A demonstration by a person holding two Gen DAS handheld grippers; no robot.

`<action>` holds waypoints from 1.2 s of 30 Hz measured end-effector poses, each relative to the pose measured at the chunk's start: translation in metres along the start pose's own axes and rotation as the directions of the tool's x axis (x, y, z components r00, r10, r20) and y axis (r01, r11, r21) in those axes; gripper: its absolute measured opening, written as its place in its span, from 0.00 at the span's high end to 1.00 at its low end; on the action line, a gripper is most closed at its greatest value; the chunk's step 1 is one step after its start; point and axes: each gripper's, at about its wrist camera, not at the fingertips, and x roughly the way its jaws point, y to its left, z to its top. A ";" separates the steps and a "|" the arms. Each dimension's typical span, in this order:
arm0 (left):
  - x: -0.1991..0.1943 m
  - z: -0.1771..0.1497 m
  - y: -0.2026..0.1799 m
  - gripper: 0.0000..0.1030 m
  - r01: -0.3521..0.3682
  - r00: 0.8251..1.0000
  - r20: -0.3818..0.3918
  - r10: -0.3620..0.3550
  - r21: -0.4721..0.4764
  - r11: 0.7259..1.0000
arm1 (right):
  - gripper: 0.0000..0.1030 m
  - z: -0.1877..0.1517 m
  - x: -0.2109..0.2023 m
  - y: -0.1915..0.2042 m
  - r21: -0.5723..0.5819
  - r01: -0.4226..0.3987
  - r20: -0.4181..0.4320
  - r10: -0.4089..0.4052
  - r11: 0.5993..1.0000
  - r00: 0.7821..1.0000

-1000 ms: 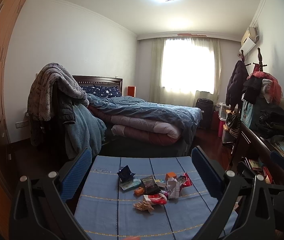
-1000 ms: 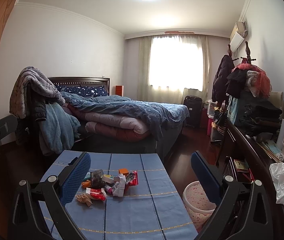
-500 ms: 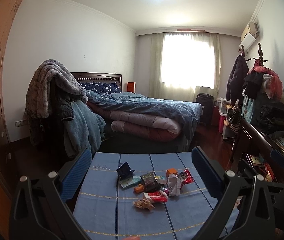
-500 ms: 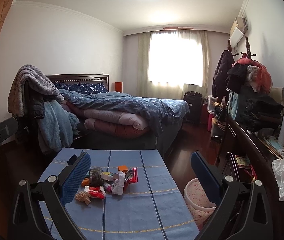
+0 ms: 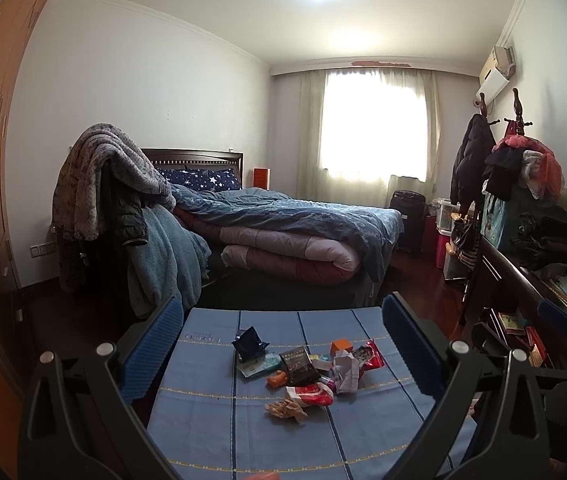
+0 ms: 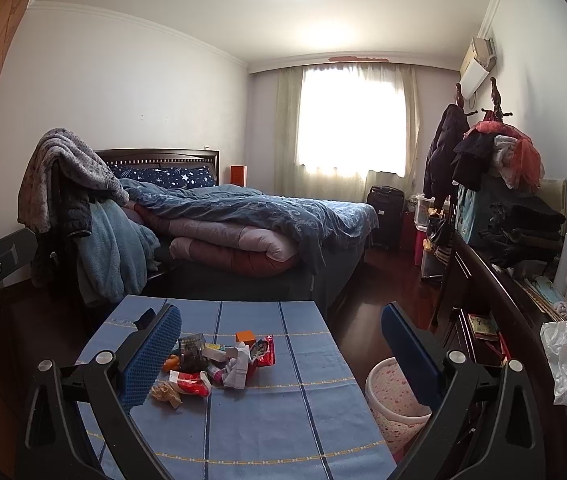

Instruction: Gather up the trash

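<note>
The trash pile (image 5: 307, 372) sat clustered mid-table, with bare blue tablecloth (image 5: 243, 432) open on the near side and along both edges, so the near approach was unobstructed. The left gripper (image 5: 283, 340) hung above the table with its jaws spread wide, nothing between them. The right gripper (image 6: 281, 344) was likewise wide apart, its left pad overlapping the pile's left edge in view. The pink wastebasket (image 6: 393, 392) stood on the floor just beside the table's right edge, its mouth open. A dark wooden dresser (image 6: 495, 320) crowded the basket's right side. The bed (image 6: 243, 232) closed off the table's far end.
</note>
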 end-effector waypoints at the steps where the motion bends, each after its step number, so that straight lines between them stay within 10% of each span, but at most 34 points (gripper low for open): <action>1: 0.000 0.000 0.000 0.03 -0.001 1.000 0.000 0.001 0.000 1.000 | 0.03 0.000 -0.001 0.001 0.001 0.000 0.000 0.000 1.000 1.000; 36: -0.002 -0.005 -0.006 0.03 0.008 1.000 -0.006 -0.008 0.005 1.000 | 0.03 -0.007 0.002 0.003 -0.006 -0.001 -0.015 0.001 1.000 1.000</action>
